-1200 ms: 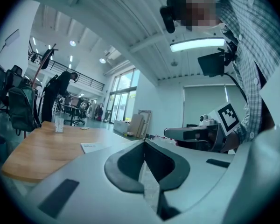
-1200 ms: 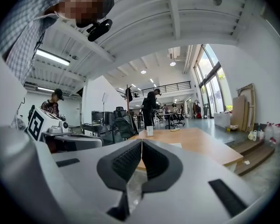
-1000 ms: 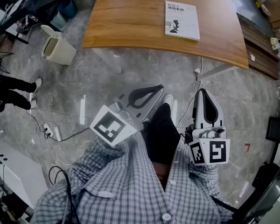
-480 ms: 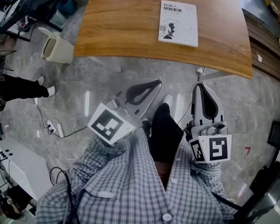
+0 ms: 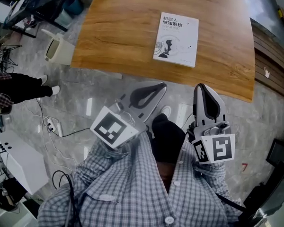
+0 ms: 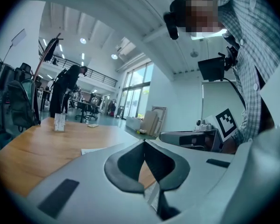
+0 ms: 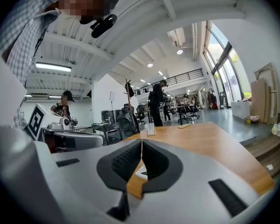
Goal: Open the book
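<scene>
The book [image 5: 176,39], shut and face-up on the table [image 5: 118,37] at about twelve o'clock from the person, has drawn nearer over the last second, so the approach seems under way, with the left gripper [image 5: 161,85] and right gripper [image 5: 202,87] both closed, empty and apart from it.

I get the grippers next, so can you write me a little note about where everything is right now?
Left gripper: shut, empty, by the table's near edge.
Right gripper: shut, empty, alongside the left one.
Book: closed, cover up, lying flat on the wooden table, ahead of both grippers and touched by neither.
Done: nothing yet.
Left: reach the book, catch the cover's edge and open it.
</scene>
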A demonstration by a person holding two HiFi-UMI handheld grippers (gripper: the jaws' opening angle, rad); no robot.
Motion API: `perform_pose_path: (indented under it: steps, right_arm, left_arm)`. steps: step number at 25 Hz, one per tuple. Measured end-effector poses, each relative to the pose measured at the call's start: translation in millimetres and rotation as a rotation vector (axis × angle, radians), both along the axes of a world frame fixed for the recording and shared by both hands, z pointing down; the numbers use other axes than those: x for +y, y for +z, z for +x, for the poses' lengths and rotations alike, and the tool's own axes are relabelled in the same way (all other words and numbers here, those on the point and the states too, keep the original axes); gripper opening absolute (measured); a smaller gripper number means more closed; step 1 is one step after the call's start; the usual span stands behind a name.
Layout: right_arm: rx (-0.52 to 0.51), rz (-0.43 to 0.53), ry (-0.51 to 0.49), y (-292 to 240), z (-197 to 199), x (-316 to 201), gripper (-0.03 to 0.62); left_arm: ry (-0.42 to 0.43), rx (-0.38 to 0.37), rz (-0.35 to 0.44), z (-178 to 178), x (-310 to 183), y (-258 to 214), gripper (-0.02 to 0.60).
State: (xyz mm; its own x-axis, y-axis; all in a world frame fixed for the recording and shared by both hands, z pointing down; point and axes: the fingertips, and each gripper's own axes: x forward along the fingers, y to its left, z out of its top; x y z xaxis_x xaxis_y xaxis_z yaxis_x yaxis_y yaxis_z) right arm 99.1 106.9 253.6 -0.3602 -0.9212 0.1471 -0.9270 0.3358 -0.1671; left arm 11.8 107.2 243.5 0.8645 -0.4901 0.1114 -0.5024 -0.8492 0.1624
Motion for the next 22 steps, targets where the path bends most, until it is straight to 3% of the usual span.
perform_pose_path:
  steps: [4,7,13,22]
  right_arm:
    - [-0.014,0.015,-0.031,-4.1,11.2,-24.0,0.020]
    - [-0.017,0.024,-0.047,-8.7,21.0,-35.7,0.020]
    - [-0.038,-0.016,-0.041,1.7,31.8,-48.0,0.020]
    - [-0.059,-0.036,0.001,3.3,18.7,-82.8,0.020]
  left_arm:
    - [-0.050,-0.035,0.006,5.4,-24.5,0.1,0.003]
    - [-0.074,0.013,0.022,14.9,-39.8,-6.2,0.003]
    - [-0.073,-0.047,-0.015,22.2,-49.5,8.1,0.003]
    - [-0.028,-0.020,-0.020,20.8,-83.1,5.7,0.003]
